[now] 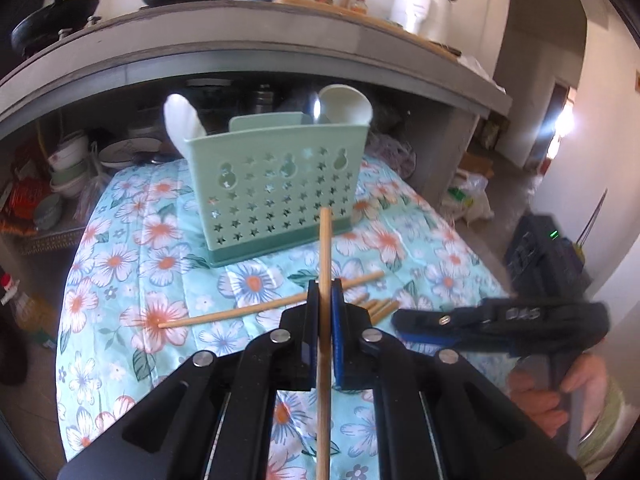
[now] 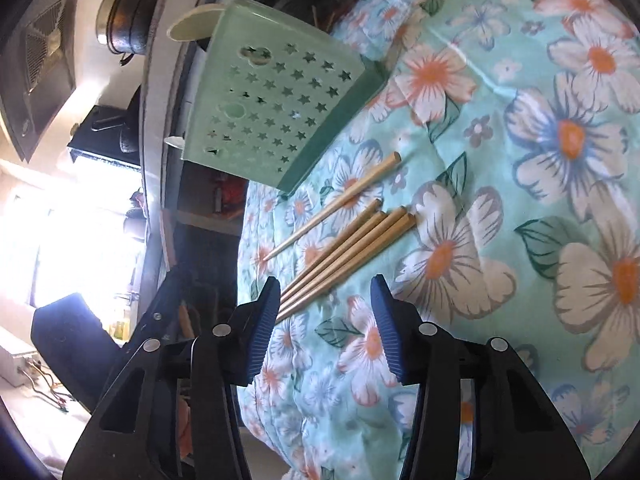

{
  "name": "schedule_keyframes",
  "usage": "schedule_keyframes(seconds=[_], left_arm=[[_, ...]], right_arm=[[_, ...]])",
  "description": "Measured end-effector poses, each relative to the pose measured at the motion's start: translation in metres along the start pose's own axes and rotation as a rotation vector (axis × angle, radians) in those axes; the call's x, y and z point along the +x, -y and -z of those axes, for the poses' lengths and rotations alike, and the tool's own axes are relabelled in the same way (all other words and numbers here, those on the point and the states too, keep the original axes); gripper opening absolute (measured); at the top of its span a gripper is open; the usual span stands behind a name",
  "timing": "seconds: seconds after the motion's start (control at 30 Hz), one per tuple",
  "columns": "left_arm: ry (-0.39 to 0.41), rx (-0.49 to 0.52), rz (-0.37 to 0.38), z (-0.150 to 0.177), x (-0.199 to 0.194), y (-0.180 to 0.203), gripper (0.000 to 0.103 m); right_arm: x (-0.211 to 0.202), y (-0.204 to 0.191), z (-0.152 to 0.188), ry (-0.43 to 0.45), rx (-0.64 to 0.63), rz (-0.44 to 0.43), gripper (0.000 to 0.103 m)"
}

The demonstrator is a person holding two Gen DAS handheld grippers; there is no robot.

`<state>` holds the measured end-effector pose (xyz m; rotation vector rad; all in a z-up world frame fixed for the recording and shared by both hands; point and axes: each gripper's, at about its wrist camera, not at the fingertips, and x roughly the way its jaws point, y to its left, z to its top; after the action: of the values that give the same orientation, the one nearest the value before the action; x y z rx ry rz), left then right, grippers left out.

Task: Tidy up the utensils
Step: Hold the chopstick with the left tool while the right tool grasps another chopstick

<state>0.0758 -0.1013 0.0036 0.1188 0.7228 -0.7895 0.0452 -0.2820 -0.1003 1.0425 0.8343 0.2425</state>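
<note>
From the left wrist we see our left gripper point(image 1: 325, 292) clenched on one wooden chopstick point(image 1: 325, 248), raised before the green utensil holder point(image 1: 276, 184) on the floral cloth point(image 1: 120, 280). From the right wrist, our right gripper point(image 2: 325, 312) stands parted and empty, with the loose chopsticks point(image 2: 344, 256) just beyond its fingertips.

Bright daylight throughout. Blown-out window glare point(image 2: 76, 236) at nine o'clock in the right wrist view; smaller flare through a doorway point(image 1: 562, 124) at two o'clock in the left. Strong fisheye bending and dark vignetting at all edges. Motion blur on the right claw point(image 1: 500, 328).
</note>
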Motion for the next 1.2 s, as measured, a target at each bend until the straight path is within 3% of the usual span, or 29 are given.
schedule_keyframes(seconds=[0.13,0.37,0.57,0.83,0.9,1.0,1.07,1.13,1.2], left_arm=[[0.02,-0.054,0.016,-0.002,-0.005,-0.009,0.005],[0.023,-0.101,0.035,0.0,-0.006,-0.018,0.005],[0.027,-0.108,0.029,0.0,-0.007,-0.022,0.005],[0.026,-0.109,0.026,-0.001,-0.007,-0.025,0.005],[0.023,-0.109,0.027,0.0,-0.007,-0.025,0.005],[0.021,-0.108,0.027,-0.001,-0.006,-0.025,0.005],[0.022,-0.11,0.027,-0.001,-0.006,-0.025,0.005],[0.021,-0.11,0.026,-0.001,-0.006,-0.025,0.005],[0.021,-0.11,0.025,-0.001,-0.006,-0.025,0.005]], right_arm=[[0.017,0.012,-0.009,-0.006,0.088,-0.021,0.033],[0.029,0.028,-0.012,0.02,0.187,-0.043,0.007],[0.019,0.034,-0.01,0.044,0.209,-0.075,0.0],[0.001,0.042,-0.007,0.038,0.245,-0.088,0.003],[0.004,0.044,-0.009,0.025,0.269,-0.094,0.016],[0.009,0.043,-0.014,0.024,0.277,-0.095,0.022],[0.012,0.043,-0.017,0.036,0.277,-0.079,0.019],[0.016,0.045,-0.017,0.046,0.29,-0.063,0.008],[0.015,0.048,-0.017,0.055,0.307,-0.086,0.007]])
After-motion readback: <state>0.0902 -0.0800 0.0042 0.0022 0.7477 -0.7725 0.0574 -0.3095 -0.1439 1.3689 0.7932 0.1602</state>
